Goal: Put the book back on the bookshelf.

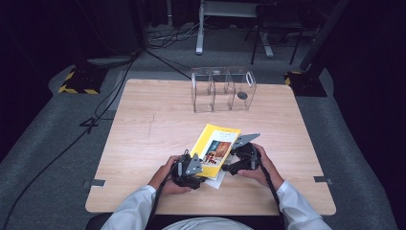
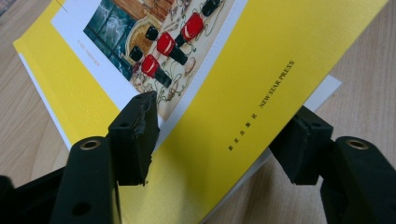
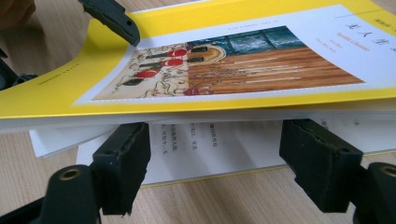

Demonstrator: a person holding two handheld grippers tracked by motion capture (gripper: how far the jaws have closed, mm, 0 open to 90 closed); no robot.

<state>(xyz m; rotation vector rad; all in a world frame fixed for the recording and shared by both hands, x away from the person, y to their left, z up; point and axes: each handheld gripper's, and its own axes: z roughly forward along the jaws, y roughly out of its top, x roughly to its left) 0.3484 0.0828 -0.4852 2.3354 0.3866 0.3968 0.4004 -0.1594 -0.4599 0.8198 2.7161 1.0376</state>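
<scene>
Yellow paperback book [image 1: 214, 149] lay near the table's [image 1: 143, 124] near edge, between both hands, angled with its spine to the left. Left gripper [image 1: 187, 168] straddled the near left corner, one jaw above the cover, the other beneath; whether the pads [image 2: 135, 135] pressed the cover I could not tell. Right gripper [image 1: 237, 160] stood at the page edge, jaws apart and grasping nothing, the front cover lifted and bowed above loose pages. Clear acrylic file organiser [image 1: 222, 89] stood empty at the far edge, well apart from the book. Judged: opening or lifting barely begun; no firm hold yet, and any carrying to the organiser remained undone.
</scene>
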